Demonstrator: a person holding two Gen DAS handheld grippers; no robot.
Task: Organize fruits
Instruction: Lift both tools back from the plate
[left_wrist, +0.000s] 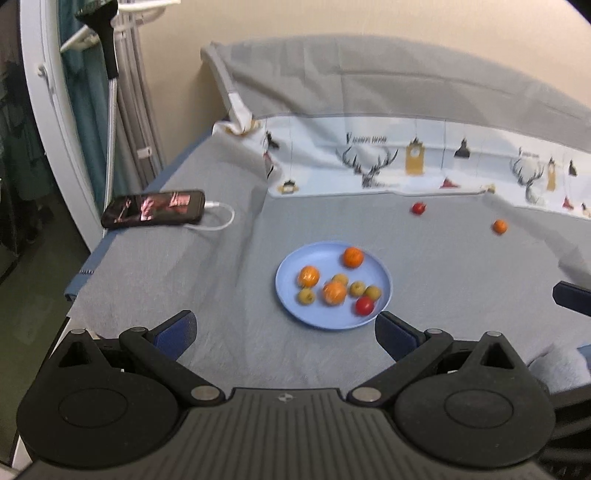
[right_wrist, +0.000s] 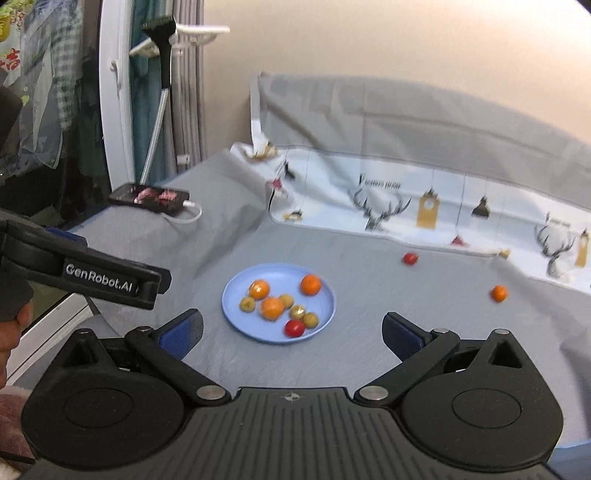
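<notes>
A light blue plate (left_wrist: 295, 314) (right_wrist: 236, 317) lies on the grey bed sheet. It holds three oranges, several small yellow-green fruits and one red fruit (left_wrist: 364, 305) (right_wrist: 294, 328). A loose red fruit (left_wrist: 418, 208) (right_wrist: 410, 258) and a loose orange (left_wrist: 499, 226) (right_wrist: 499, 293) lie on the sheet beyond the plate to the right. My left gripper (left_wrist: 284, 332) is open and empty, just in front of the plate. My right gripper (right_wrist: 291, 334) is open and empty, also in front of the plate. The left gripper's body (right_wrist: 96, 277) shows at the left of the right wrist view.
A phone (left_wrist: 155, 208) (right_wrist: 149, 197) with a white cable lies at the bed's far left corner. A patterned white and grey quilt (left_wrist: 406, 162) (right_wrist: 424, 199) lies folded along the wall. A white frame and a mop handle (left_wrist: 110, 110) stand left of the bed.
</notes>
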